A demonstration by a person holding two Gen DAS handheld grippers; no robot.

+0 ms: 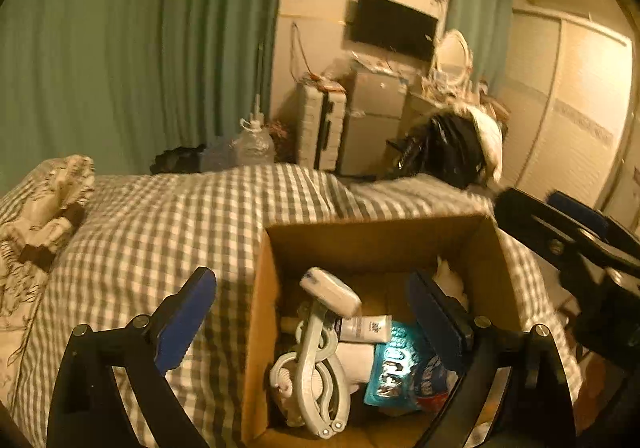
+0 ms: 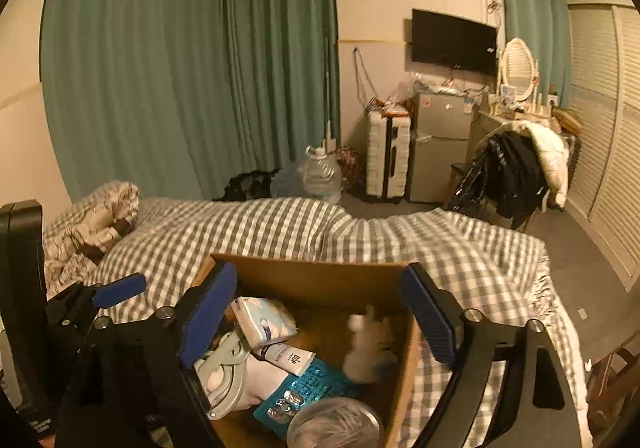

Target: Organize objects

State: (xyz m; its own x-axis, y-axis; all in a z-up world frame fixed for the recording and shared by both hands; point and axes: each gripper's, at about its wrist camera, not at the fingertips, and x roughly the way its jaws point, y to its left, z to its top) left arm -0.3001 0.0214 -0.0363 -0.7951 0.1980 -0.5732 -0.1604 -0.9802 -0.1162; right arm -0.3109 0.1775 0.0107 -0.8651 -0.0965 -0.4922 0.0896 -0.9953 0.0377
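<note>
Both tools hang over the cardboard box (image 2: 320, 280) on the checked bed (image 1: 160, 208), the left tool (image 1: 312, 300) and the right tool (image 2: 320, 312) each with jaws spread wide and gripping nothing. The next item should probably go in straight down over the bare back corner, since the soft bedding may let the thin-walled box tip. Inside lie a hard grey plastic clip (image 1: 316, 368), a smooth white tube (image 1: 364, 329), a crinkly blue foil packet (image 1: 390, 368), a soft wrapped pack (image 2: 264, 320) and a blurred pale bottle (image 2: 366, 348).
</note>
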